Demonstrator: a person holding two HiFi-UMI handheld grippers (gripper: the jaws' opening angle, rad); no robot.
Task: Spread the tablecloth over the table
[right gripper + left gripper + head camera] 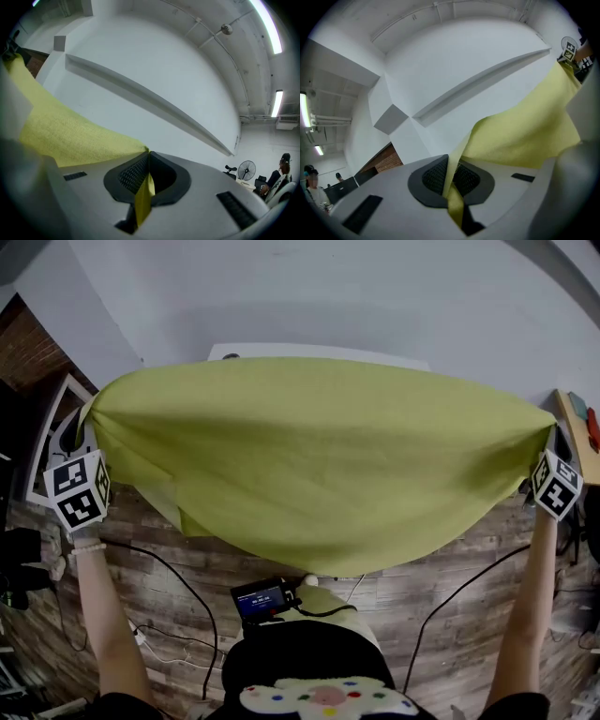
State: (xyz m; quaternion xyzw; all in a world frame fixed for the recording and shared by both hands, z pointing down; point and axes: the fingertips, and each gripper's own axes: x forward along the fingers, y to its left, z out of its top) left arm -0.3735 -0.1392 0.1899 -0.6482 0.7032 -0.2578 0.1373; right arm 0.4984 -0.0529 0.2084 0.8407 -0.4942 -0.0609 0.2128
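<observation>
Yellow-green tablecloth (319,465) sags in a wide arc across mid-frame. The left gripper (452,180) at the left edge is clamped on one corner, and the right gripper (145,176) at the right edge is clamped on the other. A white table (309,351) edge shows above the cloth, and wood-plank floor (169,568) lies below.

Below the left gripper (89,423), black cables (183,592) trail over a wood-plank floor (178,549). A brick wall (28,343) stands beyond that gripper, to its left. Just right of the right gripper (551,437), a red thing (592,427) lies on a wooden ledge (570,423). Far ahead of that gripper, low to its right, a fan (247,169) stands under strip lights (267,21).
</observation>
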